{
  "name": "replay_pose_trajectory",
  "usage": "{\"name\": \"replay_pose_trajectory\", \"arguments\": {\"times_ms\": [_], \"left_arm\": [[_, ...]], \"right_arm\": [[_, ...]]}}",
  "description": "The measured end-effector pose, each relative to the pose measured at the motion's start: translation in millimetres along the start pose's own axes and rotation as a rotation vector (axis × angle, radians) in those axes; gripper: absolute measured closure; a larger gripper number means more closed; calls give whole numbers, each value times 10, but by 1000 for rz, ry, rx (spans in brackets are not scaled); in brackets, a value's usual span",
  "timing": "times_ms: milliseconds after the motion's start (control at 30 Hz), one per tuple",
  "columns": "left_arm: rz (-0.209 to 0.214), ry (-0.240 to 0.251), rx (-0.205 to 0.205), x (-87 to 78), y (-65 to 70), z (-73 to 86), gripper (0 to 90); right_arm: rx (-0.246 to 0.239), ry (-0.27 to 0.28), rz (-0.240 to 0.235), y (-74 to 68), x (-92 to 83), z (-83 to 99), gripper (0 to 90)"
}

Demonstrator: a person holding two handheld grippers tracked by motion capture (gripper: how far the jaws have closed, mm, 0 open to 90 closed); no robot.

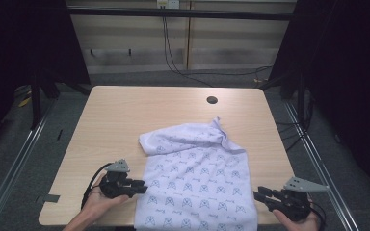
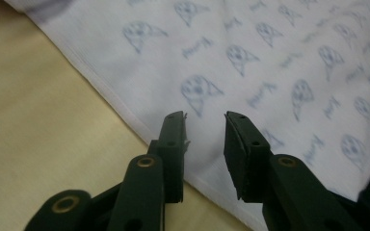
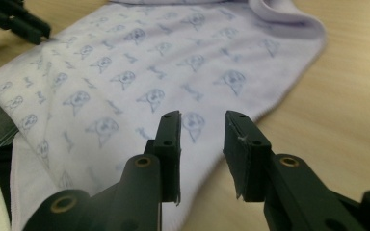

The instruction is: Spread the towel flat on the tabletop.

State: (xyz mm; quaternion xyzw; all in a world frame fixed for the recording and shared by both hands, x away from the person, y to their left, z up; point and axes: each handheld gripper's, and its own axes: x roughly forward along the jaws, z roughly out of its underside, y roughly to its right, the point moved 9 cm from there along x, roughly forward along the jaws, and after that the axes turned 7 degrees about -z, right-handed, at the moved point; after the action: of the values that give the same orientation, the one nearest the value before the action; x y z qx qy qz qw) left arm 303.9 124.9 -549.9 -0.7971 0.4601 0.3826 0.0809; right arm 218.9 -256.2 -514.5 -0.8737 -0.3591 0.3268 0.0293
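A pale printed towel [image 1: 192, 178] lies on the worktop [image 1: 115, 120], its near end hanging over the near edge and its far end bunched in a fold. The left gripper [image 1: 142, 186] sits at the towel's left edge, the right gripper [image 1: 258, 196] just beside its right edge. Both have their jaws spread, pinching nothing.

My left gripper [image 1: 142, 186] lies low and level in my left hand [image 1: 98, 197], pointing inward to my right, its jaws parted with nothing pinched between them. My right gripper [image 1: 258, 194] sits in my right hand [image 1: 298, 219], pointing inward to my left, jaws likewise apart and gripping nothing.
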Motion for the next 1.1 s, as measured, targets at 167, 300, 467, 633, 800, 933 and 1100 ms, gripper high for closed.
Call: {"name": "replay_pose_trajectory", "arguments": {"times_ms": [167, 300, 467, 633, 800, 933, 1100], "left_arm": [[-24, 47, -18, 183, -210, -297, 734], [-54, 93, -7, 265, -249, -520, 736], [-109, 8, 32, 516, -303, -422, 712], [-107, -10, 82, 487, -162, -346, 871], [-78, -16, 69, 415, -140, -268, 881], [-39, -23, 54, 318, -67, -156, 881], [37, -63, 84, 210, 211, 21, 881]], "right_arm": [[-51, -28, -67, 1, 442, -231, 602], [-80, -38, -88, 40, 774, -425, 533], [-124, -110, -60, 205, 1204, -536, 483], [-138, -150, 0, 424, 1418, -639, 497], [-175, -219, 10, 440, 1438, -529, 776], [-180, -239, -38, 307, 1250, -361, 873], [-174, -267, -103, -8, 968, -70, 878]]}}
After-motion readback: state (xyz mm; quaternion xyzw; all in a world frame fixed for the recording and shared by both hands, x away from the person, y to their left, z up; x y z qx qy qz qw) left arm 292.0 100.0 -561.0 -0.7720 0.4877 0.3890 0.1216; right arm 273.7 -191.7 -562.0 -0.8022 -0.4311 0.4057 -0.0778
